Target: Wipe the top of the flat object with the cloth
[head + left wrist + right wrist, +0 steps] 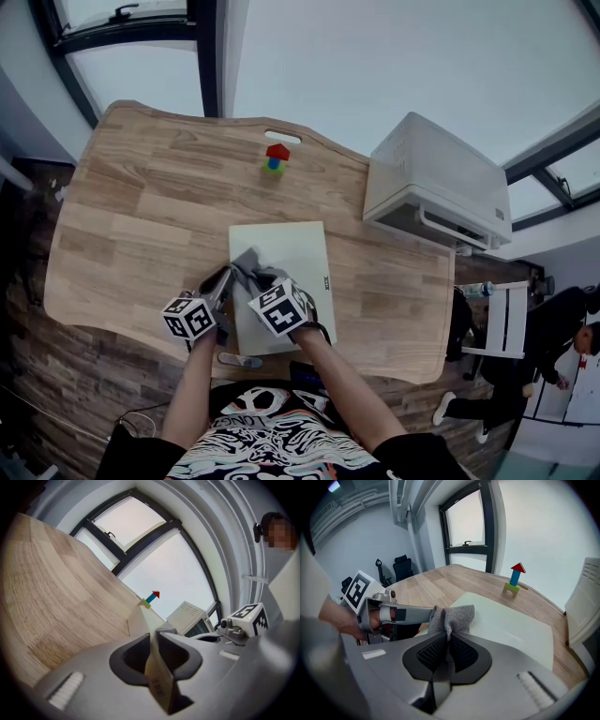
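Note:
A pale flat board (292,246) lies on the wooden table (141,216) in front of me. My left gripper (225,277) is shut on the board's near left edge; in the left gripper view the thin board (158,679) is pinched between the pads of the left gripper (153,638). A grey cloth (249,266) rests bunched on the board's near left part. My right gripper (262,280) is shut on it. In the right gripper view the cloth (453,615) sticks out past the right gripper (447,638) onto the board (511,625), right beside the left gripper's finger (405,614).
A small stack of toy blocks (276,157) with a red top stands at the table's far edge. A white box-shaped appliance (436,178) sits off the table's right side. Windows run behind the table. A person stands far right on the floor.

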Demonstrator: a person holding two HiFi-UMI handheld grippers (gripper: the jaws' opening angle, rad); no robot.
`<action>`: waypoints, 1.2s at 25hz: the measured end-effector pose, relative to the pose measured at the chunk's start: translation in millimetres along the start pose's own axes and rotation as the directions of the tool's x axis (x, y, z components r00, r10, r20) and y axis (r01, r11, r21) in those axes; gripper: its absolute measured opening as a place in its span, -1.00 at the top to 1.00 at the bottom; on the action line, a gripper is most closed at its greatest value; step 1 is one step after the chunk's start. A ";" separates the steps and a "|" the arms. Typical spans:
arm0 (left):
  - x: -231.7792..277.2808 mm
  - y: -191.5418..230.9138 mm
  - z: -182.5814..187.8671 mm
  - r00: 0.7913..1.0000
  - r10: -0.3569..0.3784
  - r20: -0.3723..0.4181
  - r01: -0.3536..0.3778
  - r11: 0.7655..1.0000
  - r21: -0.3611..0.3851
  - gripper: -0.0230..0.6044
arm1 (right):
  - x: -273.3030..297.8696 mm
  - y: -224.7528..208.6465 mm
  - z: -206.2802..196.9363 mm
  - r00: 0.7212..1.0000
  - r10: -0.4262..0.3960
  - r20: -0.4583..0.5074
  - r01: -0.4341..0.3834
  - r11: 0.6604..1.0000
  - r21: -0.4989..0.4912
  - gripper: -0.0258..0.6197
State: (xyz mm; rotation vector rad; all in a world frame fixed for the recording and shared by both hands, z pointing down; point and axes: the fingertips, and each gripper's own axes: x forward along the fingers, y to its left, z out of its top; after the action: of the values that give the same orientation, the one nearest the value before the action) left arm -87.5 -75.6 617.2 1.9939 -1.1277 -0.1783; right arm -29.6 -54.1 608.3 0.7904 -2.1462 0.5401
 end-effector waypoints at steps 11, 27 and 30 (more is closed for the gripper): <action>1.2 -1.3 -0.1 1.000 -0.007 0.004 0.007 1.000 0.004 0.57 | -5.7 7.9 -10.0 1.000 0.000 -0.017 0.001 1.000 0.004 0.86; -2.6 -0.5 0.3 1.000 -0.009 0.016 0.009 1.000 0.016 0.61 | -10.1 23.0 -21.8 0.999 -0.014 -0.045 0.011 0.998 -0.069 0.86; -2.2 -1.3 0.8 1.000 -0.012 0.019 0.012 1.000 0.017 0.62 | -12.2 23.7 -23.3 0.999 -0.012 -0.050 0.009 0.997 -0.074 0.86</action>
State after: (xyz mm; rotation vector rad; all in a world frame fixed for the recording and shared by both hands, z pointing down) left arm -88.3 -74.0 615.2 2.0178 -1.1327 -0.1948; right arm -27.6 -18.8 610.2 0.7392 -2.1018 0.4677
